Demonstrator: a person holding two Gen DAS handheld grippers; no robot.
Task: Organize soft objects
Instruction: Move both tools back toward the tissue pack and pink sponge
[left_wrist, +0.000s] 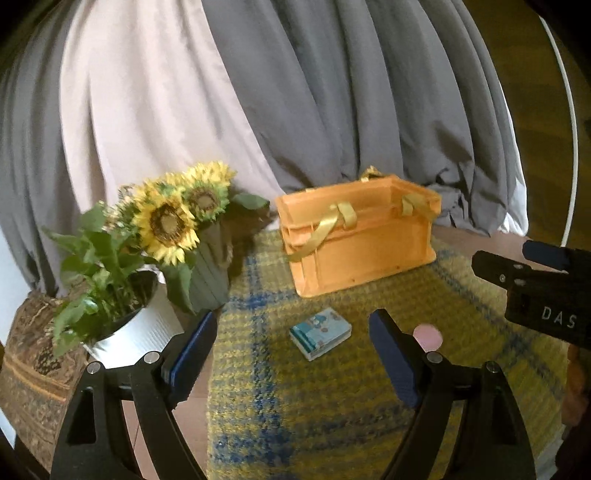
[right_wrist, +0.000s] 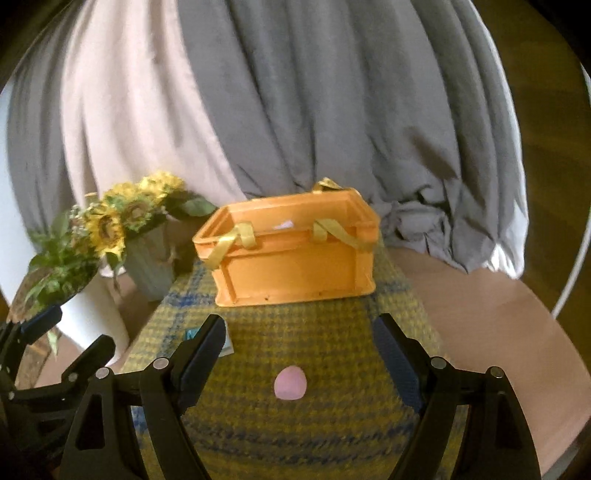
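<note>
A small blue patterned pack lies on the yellow-green plaid mat, framed between the fingers of my open left gripper. A pink soft pad rests on the mat between and just ahead of my open right gripper; in the left wrist view that pink pad peeks out beside the right finger. An orange crate with yellow ribbon handles stands at the far end of the mat, something pale inside it. The blue pack is mostly hidden behind my right gripper's left finger.
Sunflowers in a ribbed vase and a leafy plant in a white pot stand left of the mat. Grey and pale curtains hang behind the crate. The right gripper's body shows at the right edge of the left wrist view.
</note>
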